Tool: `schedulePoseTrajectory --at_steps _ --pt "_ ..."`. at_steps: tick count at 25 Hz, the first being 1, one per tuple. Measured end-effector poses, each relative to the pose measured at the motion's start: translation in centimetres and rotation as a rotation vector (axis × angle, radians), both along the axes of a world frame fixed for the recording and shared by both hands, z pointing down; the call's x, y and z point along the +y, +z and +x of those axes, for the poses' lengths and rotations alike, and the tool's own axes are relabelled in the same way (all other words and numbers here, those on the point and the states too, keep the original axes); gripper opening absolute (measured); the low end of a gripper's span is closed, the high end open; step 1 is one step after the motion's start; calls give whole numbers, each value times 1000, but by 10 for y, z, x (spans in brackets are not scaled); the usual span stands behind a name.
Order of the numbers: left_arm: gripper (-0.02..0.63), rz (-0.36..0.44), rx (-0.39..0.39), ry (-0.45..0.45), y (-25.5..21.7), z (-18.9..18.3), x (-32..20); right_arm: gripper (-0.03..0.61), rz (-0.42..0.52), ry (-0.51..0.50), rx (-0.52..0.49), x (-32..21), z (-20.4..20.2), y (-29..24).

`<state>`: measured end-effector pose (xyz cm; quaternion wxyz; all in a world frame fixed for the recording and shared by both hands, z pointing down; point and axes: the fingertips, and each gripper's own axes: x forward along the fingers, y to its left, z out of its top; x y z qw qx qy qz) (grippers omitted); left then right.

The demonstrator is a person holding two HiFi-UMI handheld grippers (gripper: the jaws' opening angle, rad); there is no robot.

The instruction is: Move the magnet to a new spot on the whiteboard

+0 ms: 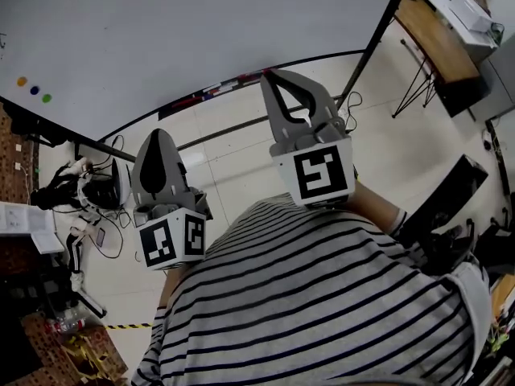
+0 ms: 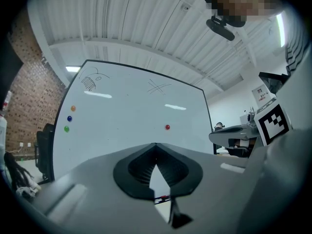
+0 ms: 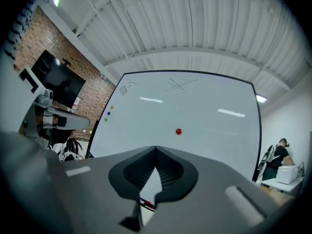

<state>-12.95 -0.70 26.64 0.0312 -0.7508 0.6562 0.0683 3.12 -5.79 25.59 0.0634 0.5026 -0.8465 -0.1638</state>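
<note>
Where whiteboard (image 3: 195, 111) carries X mark (image 3: 180, 85), red magnet (image 3: 178, 131) sits below.

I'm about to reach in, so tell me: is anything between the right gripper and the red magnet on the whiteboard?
Nothing visible. The right gripper, shut and empty, faces the red magnet across open air, and the whiteboard around it is bare.

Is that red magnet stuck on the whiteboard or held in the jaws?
On the whiteboard. The red magnet sits on its white face, well beyond the right gripper, whose jaws are shut and empty.
</note>
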Motion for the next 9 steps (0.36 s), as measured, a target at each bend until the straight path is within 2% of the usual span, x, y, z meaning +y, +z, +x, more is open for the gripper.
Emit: schedulePoseTrajectory --at_steps 9 --pt "15 -6 -10 5 3 5 3 0 -7 -25 6 3 -4 4"
